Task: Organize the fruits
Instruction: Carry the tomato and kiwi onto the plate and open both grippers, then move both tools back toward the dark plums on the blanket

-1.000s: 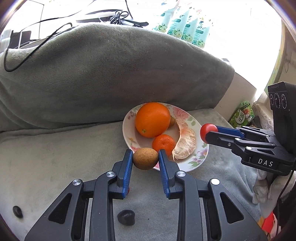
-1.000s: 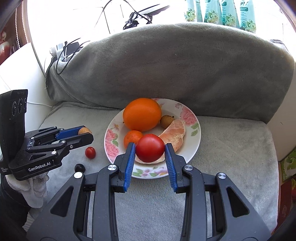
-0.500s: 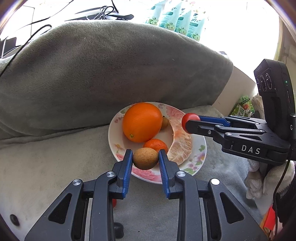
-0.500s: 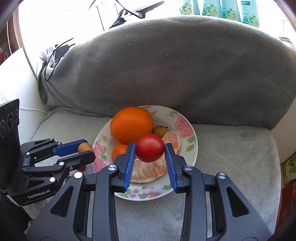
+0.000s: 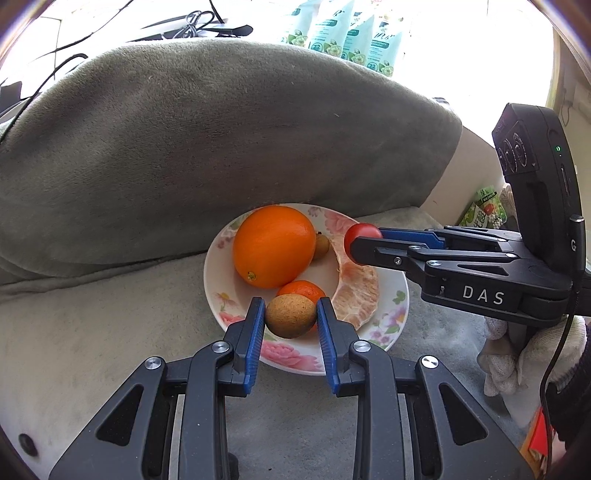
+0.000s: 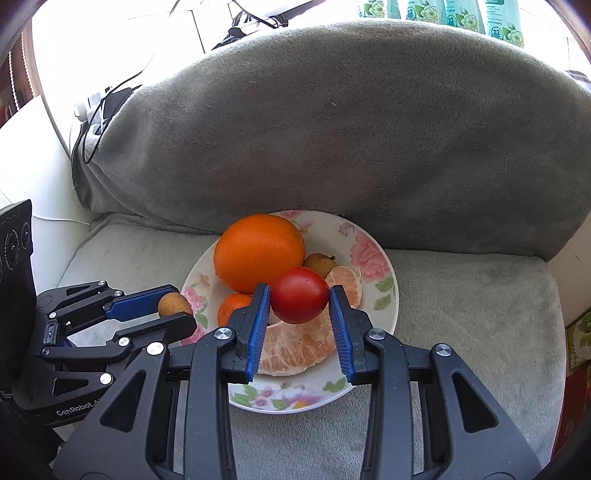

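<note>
Left wrist view: we see our left gripper (image 5: 291, 316) w/ blue pads clamped on a small brown fruit (image 5: 291, 316), held over the near-left rim of the floral plate (image 5: 400, 295).
Right wrist view: our right gripper (image 6: 300, 301) is closed on a red tomato (image 6: 300, 300), pads touching both sides, held above the plate's middle.
Plate: sits on a grey cushioned seat (image 6: 461, 314), back rim right against the grey blanket-covered backrest (image 6: 351, 129).
Big orange (image 6: 259, 253): on plate, back-left part.
Small tangerine (image 5: 303, 288): on plate, in front of the big orange, just behind the fruit we hold on the left.
Peeled citrus piece (image 6: 299, 347): curved along the plate's right and front, under the tomato.
Small brown-green fruit (image 6: 320, 264): btwn big orange & the peeled piece, touching the orange.
Grippers: close together, left one at plate's left rim, right one over the plate; can't tell if either held fruit touches anything below.
Background: teal packs (image 5: 343, 33) & cables (image 5: 199, 27) behind the backrest.
</note>
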`<state>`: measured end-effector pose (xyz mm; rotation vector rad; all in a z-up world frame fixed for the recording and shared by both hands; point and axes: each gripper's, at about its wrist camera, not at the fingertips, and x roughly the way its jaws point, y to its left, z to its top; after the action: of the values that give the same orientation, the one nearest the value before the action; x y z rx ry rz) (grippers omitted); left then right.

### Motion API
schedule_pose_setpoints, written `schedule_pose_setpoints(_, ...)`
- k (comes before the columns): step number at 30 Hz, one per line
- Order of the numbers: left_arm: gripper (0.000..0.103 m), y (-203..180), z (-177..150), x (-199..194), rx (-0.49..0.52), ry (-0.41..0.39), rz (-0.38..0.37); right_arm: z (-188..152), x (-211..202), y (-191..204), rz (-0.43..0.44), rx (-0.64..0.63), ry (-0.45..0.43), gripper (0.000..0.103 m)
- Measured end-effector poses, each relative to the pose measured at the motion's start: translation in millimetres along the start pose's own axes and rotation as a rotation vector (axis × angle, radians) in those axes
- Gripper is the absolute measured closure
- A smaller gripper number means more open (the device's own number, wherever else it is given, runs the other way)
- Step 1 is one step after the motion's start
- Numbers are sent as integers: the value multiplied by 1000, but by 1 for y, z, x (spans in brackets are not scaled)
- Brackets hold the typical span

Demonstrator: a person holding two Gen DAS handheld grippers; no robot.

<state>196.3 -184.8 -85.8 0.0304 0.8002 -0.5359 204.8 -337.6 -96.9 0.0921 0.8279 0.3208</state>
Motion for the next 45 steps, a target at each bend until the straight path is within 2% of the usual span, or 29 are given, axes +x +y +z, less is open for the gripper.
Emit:
schedule_pose_setpoints(3, 75, 0, 0, -1, -1, -3, -1, -1, -1, -1, -10, 2, -2, 68)
schedule_pose_setpoints(4, 66, 0, 0, -1, 1, -4, -1, -1, -1, -1, -13, 3, -2, 66)
schedule_pose_setpoints(5, 61, -1, -1, -3, 4, -8, -1, 0, -1, -1, -13, 5, -3, 61)
schedule_pose_setpoints(6, 55, -2, -1, -3, 6, -10, -2, 0, -2, -1, -16, 6, -9, 47)
schedule_pose_setpoints(7, 54, -2, -1, -4, 8, -11, -3, 0, -4, -1, -20, 7, -19, 40)
schedule_pose_setpoints(8, 53, -3, -1, -4, 10, -9, -2, 0, -6, -1, -22, 7, -30, 39)
schedule_pose_setpoints(10, 43, -4, -1, -4, 11, -9, 4, 1, -8, -1, -22, 6, -36, 38)
schedule_pose_setpoints(13, 40, -5, -2, -5, 13, -11, 2, 2, -12, 0, -34, 1, -48, 27)
schedule_pose_setpoints(15, 34, -6, -2, -5, 13, -11, 11, 2, -15, 1, -40, -1, -59, 27)
schedule_pose_setpoints(17, 33, -5, -1, -6, 12, -11, 16, 4, -16, 1, -41, -1, -57, 26)
schedule_pose_setpoints(19, 33, -5, -1, -5, 13, -9, 16, 4, -16, 2, -44, -2, -56, 16)
schedule_pose_setpoints(21, 32, -7, -1, -6, 18, -7, 21, 4, -18, 3, -46, -3, -65, 15)
schedule_pose_setpoints(24, 23, -8, -1, -7, 19, -12, 36, 4, -20, 5, -50, -2, -66, 15)
schedule_pose_setpoints(45, 23, -9, -5, -22, 20, -28, 56, -2, -44, 11, -87, 3, -96, 15)
